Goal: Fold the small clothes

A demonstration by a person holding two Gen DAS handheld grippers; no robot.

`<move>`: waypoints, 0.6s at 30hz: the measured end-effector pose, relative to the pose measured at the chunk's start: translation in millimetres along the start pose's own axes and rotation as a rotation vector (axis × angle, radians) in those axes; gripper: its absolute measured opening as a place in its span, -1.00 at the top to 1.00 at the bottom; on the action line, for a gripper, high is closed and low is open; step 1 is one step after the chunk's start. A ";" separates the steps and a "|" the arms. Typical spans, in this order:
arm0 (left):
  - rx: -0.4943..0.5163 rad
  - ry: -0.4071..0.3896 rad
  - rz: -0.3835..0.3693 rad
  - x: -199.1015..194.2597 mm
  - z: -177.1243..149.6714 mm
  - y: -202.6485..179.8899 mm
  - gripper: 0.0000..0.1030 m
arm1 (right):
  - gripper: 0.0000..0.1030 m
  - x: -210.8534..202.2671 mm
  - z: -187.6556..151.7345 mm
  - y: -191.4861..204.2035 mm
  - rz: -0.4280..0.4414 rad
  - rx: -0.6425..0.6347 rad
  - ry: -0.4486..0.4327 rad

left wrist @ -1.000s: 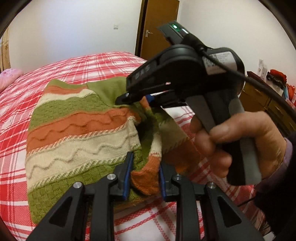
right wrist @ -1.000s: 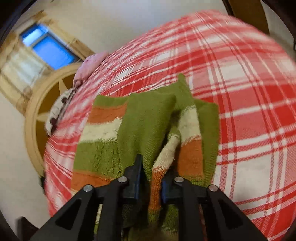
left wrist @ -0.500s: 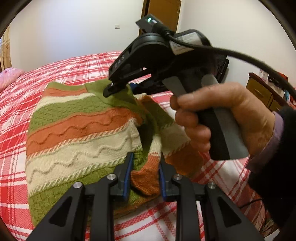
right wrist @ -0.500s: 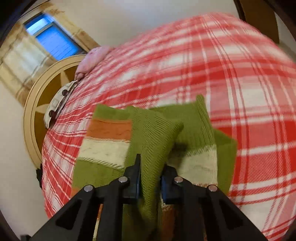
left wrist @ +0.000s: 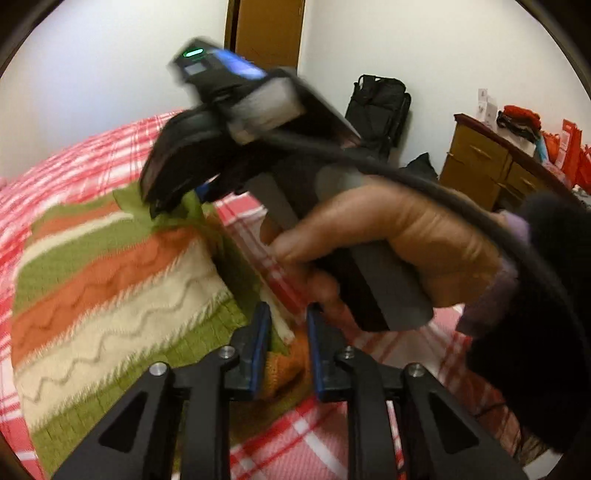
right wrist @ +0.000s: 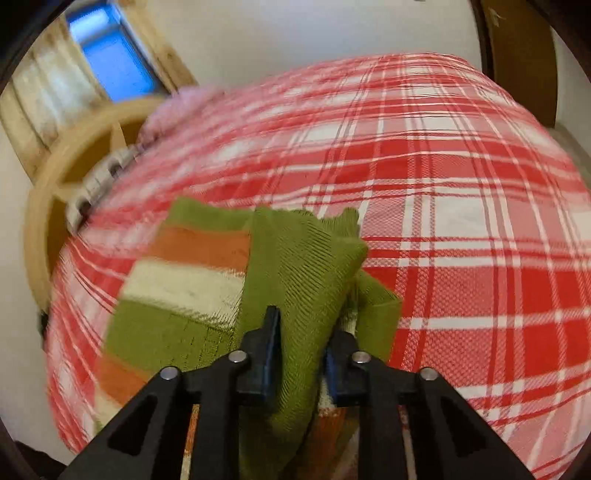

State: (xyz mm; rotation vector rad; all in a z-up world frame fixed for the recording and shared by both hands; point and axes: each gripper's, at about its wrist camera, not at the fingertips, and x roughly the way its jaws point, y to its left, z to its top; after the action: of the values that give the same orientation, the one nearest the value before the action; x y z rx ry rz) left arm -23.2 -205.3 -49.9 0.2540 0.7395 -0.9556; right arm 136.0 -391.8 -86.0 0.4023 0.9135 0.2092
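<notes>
Knitwear, a green, orange and cream striped sweater (left wrist: 110,280), lies partly folded on the red plaid bedspread (right wrist: 461,192); left gripper (left wrist: 284,350) and right gripper (right wrist: 301,350) each clamp a fold, jaws just closing and opening respectively.

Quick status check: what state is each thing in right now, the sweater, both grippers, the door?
Striped sweater: on the plaid bed, right side lifted, partly folded.
Left gripper: shut on the orange sleeve cuff, jaws just closing.
Right gripper: green fold between jaws, which just opened; grip unclear.
Wooden door: closed, as far as visible.
</notes>
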 end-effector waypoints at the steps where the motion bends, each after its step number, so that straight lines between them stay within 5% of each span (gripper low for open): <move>1: -0.014 -0.007 -0.015 -5.5 -1.6 3.0 0.52 | 0.40 -4.2 1.1 -6.5 0.013 0.037 0.004; 6: -0.089 -0.014 -0.050 -26.8 -2.6 35.6 -0.09 | 0.38 -66.5 -7.8 -22.0 0.020 0.179 -0.097; 7: -0.102 -0.020 -0.039 -34.3 -4.7 40.0 -0.32 | 0.37 -81.8 -13.4 -18.7 0.032 0.187 -0.128; 9: -0.128 -0.044 0.000 -46.8 -10.4 50.0 -0.47 | 0.37 -112.6 -29.7 -6.1 0.056 0.183 -0.187; 12: -0.183 -0.056 0.044 -65.4 -22.2 71.1 -0.49 | 0.13 -130.9 -58.9 28.9 0.012 0.107 -0.190; 18: -0.316 -0.056 0.091 -91.1 -47.6 107.6 -0.49 | 0.13 -120.5 -119.5 83.4 -0.059 -0.037 -0.149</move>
State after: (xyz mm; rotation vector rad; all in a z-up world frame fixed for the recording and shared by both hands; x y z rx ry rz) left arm 9.8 -60.9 -35.9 -0.0156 0.8084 -0.7440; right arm -32.4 -328.0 -28.3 0.3512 0.7732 0.1398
